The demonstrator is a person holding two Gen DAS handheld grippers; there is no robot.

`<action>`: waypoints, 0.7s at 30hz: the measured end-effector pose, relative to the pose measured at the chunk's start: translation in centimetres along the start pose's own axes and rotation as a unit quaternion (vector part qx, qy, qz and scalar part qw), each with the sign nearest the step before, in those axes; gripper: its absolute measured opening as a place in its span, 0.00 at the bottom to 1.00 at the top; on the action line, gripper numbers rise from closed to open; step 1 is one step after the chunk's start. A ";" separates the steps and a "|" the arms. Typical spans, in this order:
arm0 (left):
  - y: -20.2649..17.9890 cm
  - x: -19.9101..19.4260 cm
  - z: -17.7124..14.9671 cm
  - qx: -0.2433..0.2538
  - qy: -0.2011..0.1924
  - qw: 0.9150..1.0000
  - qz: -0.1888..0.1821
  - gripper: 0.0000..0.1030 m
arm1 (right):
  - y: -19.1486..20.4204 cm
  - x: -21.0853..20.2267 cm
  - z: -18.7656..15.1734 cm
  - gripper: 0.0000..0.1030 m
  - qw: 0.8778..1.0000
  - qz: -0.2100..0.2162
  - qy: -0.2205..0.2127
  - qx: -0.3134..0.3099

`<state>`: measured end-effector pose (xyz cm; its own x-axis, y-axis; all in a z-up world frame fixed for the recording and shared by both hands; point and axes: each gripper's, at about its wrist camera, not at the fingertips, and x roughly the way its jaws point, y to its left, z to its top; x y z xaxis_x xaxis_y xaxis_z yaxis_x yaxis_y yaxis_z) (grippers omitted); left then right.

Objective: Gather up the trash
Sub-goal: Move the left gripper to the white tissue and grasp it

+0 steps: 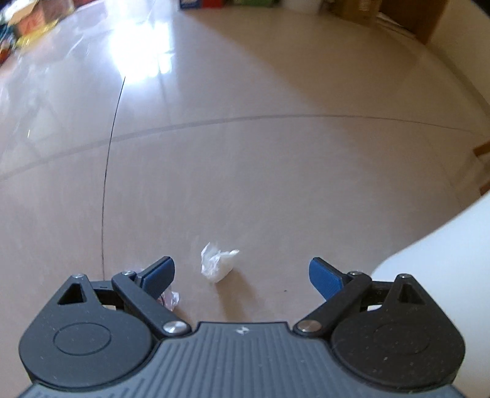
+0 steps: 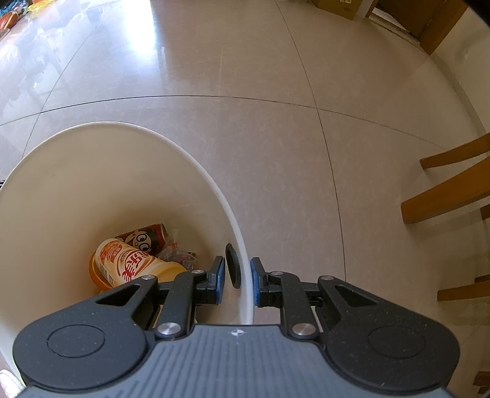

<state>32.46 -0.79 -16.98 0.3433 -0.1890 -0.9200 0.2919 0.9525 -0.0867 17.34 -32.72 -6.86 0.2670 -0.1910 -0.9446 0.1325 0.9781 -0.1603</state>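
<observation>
In the left wrist view a crumpled white tissue (image 1: 218,264) lies on the tiled floor between the blue pads of my left gripper (image 1: 242,274), which stands wide open just above it. A scrap of clear wrapper (image 1: 171,299) peeks out under the left finger. The white bin (image 1: 444,269) shows at the right edge. In the right wrist view my right gripper (image 2: 237,280) is shut on the rim of that white bin (image 2: 196,162), one pad inside the wall and one outside. Inside lie an orange cup (image 2: 128,264), a red can (image 2: 147,238) and some wrappers (image 2: 177,252).
Wooden chair legs (image 2: 447,196) stand at the right. A cardboard box (image 2: 340,6) and wooden furniture (image 1: 419,18) are at the far wall. Colourful packages (image 1: 27,24) lie at the far left. Bright glare falls on the tiles.
</observation>
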 end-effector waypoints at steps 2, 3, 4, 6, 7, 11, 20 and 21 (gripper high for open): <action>0.7 1.4 -0.6 -0.012 0.006 1.000 0.002 0.90 | 0.1 0.1 0.0 0.20 1.000 -0.003 -0.002 -0.003; 0.9 2.1 -0.7 -0.014 0.006 1.000 0.003 0.90 | 0.0 0.1 0.0 0.20 1.000 -0.005 -0.002 -0.004; 1.0 2.8 -0.7 -0.013 0.007 1.000 0.008 0.90 | 0.0 0.1 0.1 0.20 1.000 -0.006 -0.001 -0.004; 1.2 4.2 -0.4 -0.009 0.009 1.000 0.019 0.89 | 0.0 0.2 0.1 0.21 1.000 -0.009 -0.001 -0.002; 1.3 4.9 -0.2 -0.010 0.009 1.000 0.026 0.86 | 0.1 0.2 0.1 0.21 1.000 -0.009 -0.001 -0.003; 2.2 7.0 0.3 -0.019 0.005 0.999 0.030 0.82 | 0.1 0.3 0.1 0.21 1.000 -0.011 -0.001 -0.006; 3.0 10.8 -0.6 -0.028 0.031 0.999 0.034 0.69 | 0.1 0.3 0.2 0.20 1.000 -0.011 0.001 -0.006; 2.9 10.9 -0.6 -0.029 0.032 0.999 0.033 0.69 | 0.1 0.3 0.2 0.21 1.000 -0.010 0.001 -0.005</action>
<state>36.51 0.11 -27.51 0.3012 -0.1121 -0.9469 0.2171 0.9750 -0.0463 17.66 -32.66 -7.09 0.2631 -0.2107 -0.9415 0.1280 0.9749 -0.1824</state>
